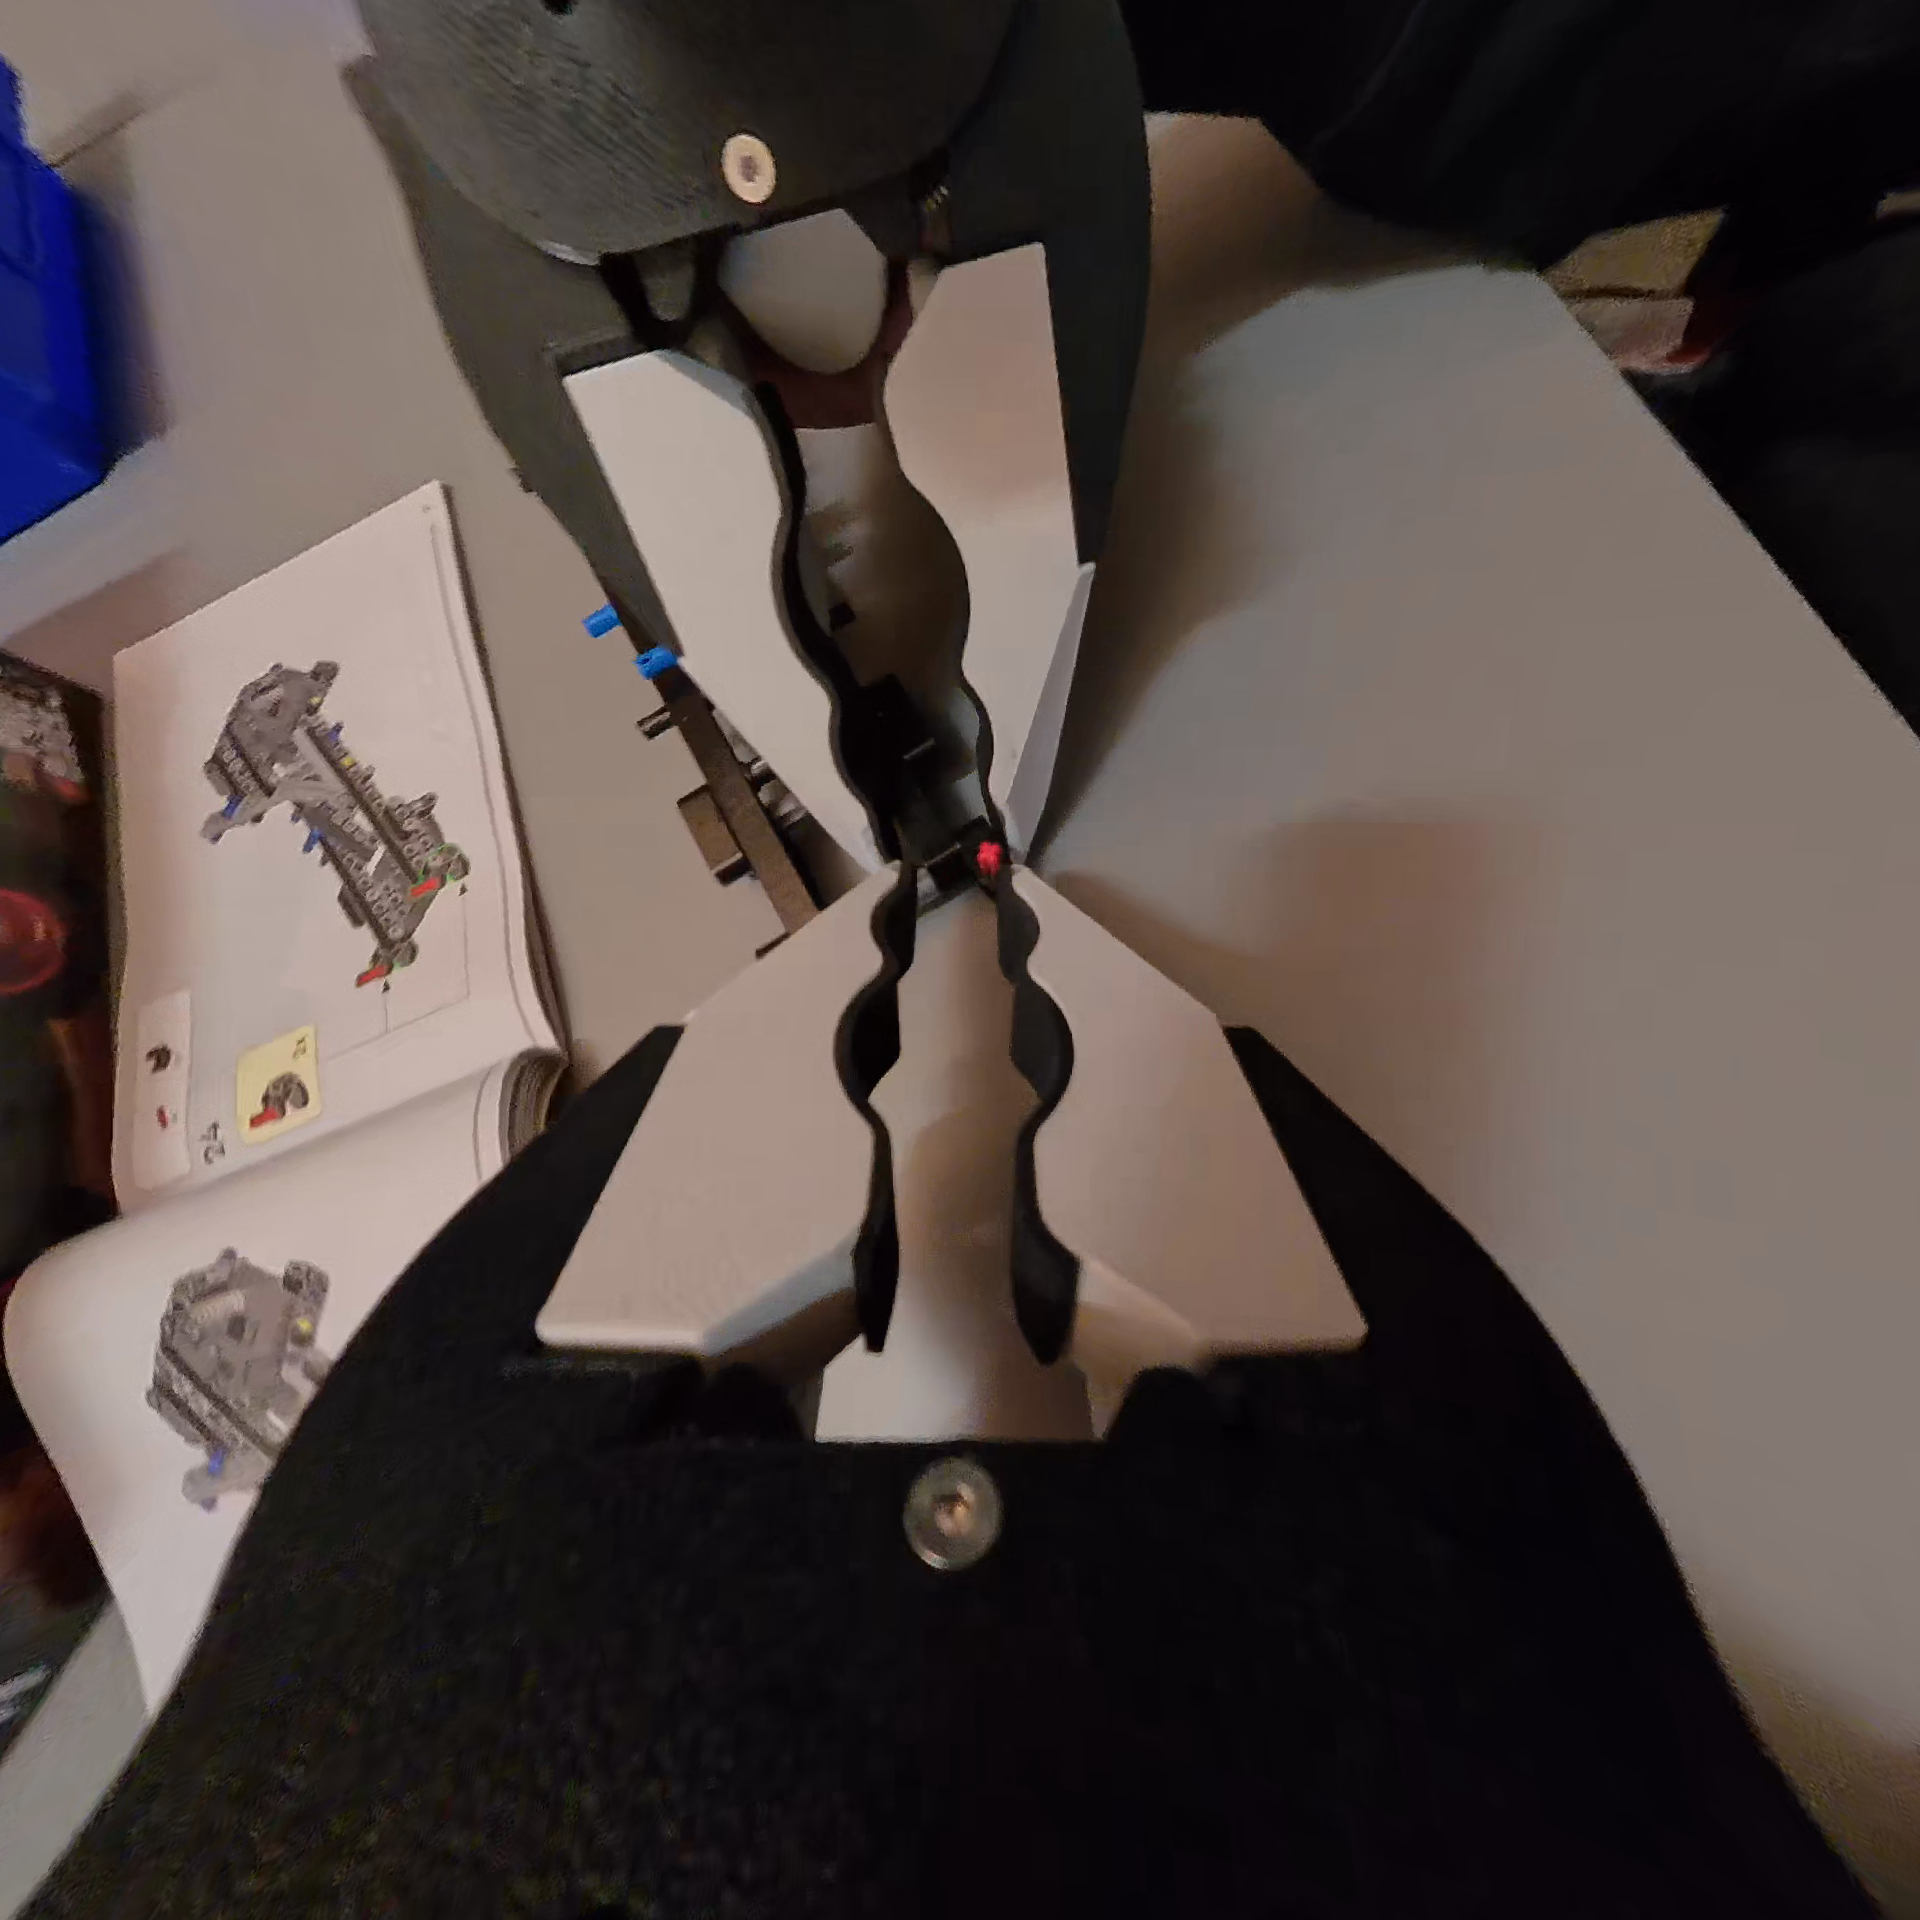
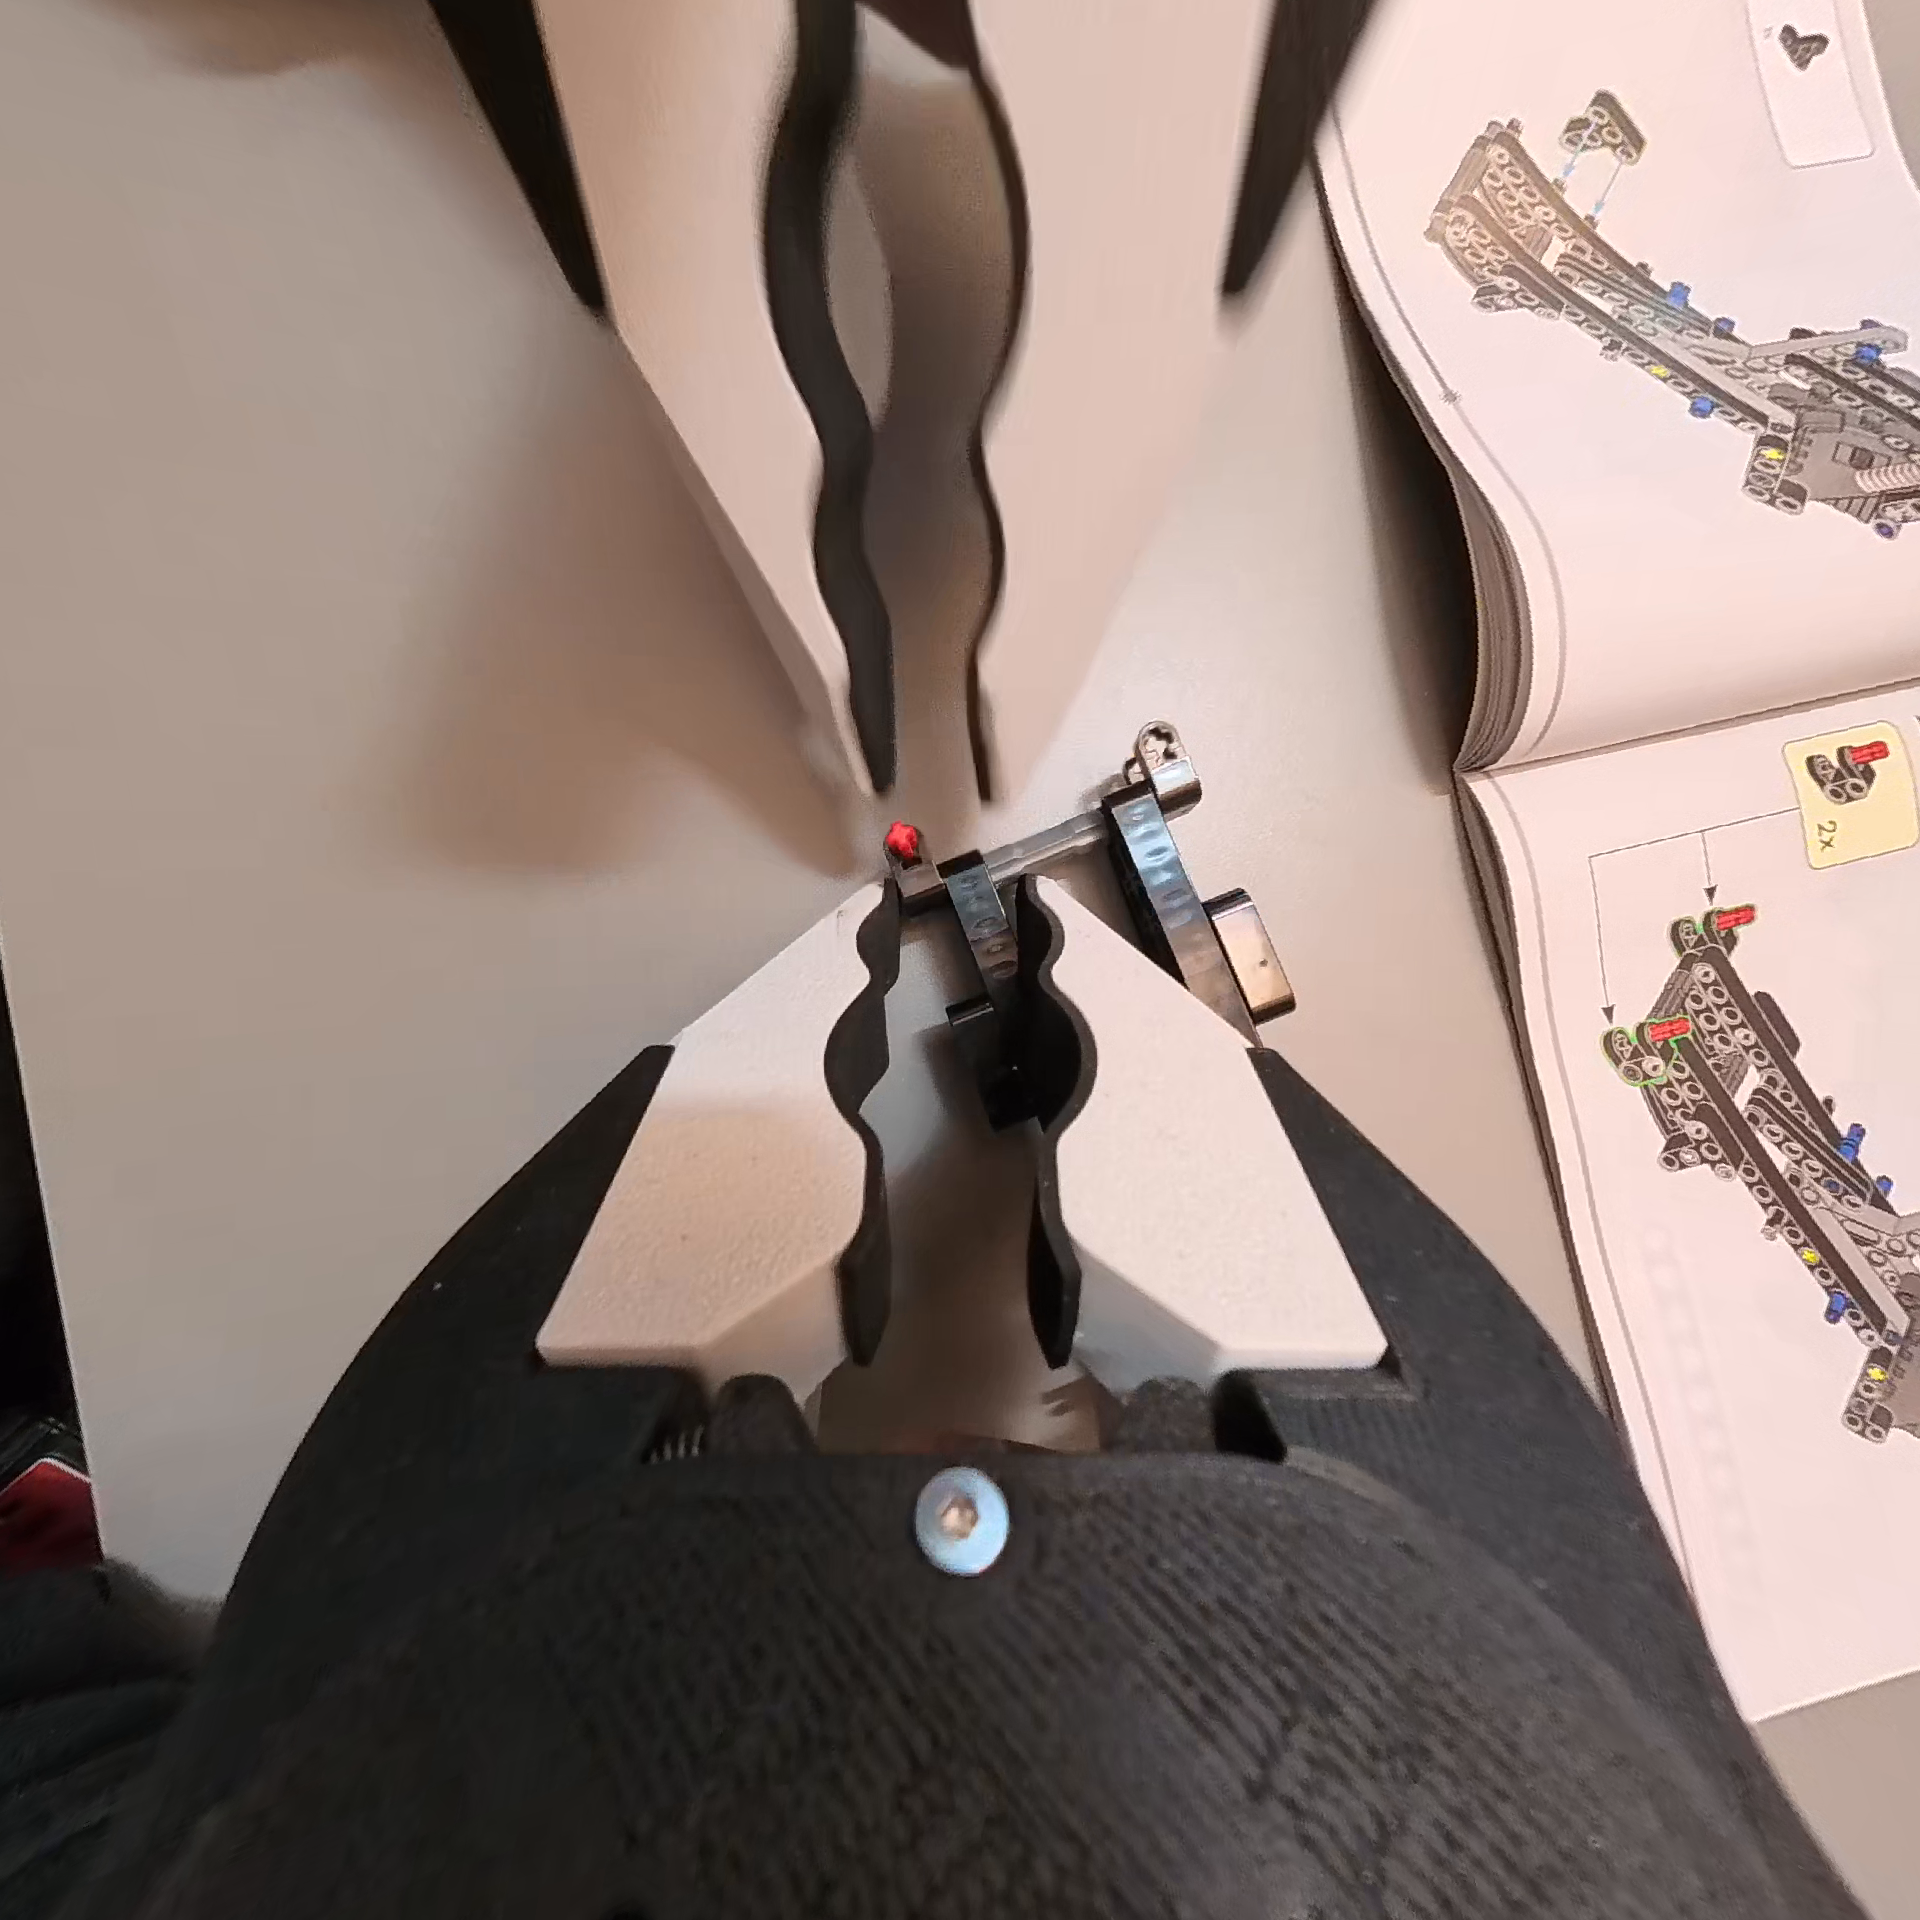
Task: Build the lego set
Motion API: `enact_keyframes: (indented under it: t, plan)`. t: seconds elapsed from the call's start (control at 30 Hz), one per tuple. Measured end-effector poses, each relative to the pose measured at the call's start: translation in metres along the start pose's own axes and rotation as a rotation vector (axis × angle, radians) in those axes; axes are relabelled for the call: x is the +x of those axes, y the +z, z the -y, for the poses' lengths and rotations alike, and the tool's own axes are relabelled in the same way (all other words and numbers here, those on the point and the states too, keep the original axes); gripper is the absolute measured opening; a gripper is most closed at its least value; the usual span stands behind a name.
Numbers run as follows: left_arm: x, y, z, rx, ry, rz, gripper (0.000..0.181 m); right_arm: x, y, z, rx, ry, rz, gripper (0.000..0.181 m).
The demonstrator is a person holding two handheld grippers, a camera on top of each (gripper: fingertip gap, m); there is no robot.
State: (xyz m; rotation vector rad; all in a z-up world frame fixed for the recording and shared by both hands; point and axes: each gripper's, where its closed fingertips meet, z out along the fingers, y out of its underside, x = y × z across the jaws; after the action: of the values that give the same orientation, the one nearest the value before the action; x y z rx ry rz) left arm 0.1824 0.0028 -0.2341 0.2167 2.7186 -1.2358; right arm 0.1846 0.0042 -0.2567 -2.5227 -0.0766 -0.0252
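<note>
My right gripper (image 2: 961,896) is shut on a black beam of the lego assembly (image 2: 1153,883), a frame of black beams joined by a grey bar, held just above the white table (image 2: 312,623). A small red pin (image 2: 902,837) sticks out of the assembly's left end. My left gripper (image 1: 956,891) is narrowly open and empty, its tips right at the red pin (image 1: 989,857). In the left wrist view the right gripper (image 1: 940,831) comes in from the top, and two blue pins (image 1: 652,661) show on the assembly. The left gripper (image 2: 932,784) looks blurred in the right wrist view.
An open instruction booklet (image 1: 312,883) lies on the table beside the grippers; it also shows in the right wrist view (image 2: 1683,987). A blue bin (image 1: 42,364) and a dark box (image 1: 42,831) stand past the booklet. A person's dark clothing (image 1: 1558,104) is beyond the table edge.
</note>
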Motion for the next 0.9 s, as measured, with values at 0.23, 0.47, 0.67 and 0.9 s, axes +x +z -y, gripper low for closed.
enact_keyframes:
  t: [0.23,0.47,0.67,0.9]
  plan:
    - [0.008,-0.002,-0.008,0.035,-0.218,0.102,0.020,-0.002,-0.002,0.000,0.001,0.046,0.031,0.020]
    - [-0.006,-0.021,0.016,0.214,-0.096,0.337,0.018,0.008,-0.038,0.022,0.250,0.257,0.081,0.020]
    - [-0.023,-0.039,0.036,0.213,0.123,0.575,0.012,0.012,-0.076,0.037,0.470,0.371,0.237,0.020]
    - [-0.031,-0.046,0.055,0.199,0.295,0.614,0.011,0.011,-0.080,0.036,0.477,0.378,0.295,0.020]
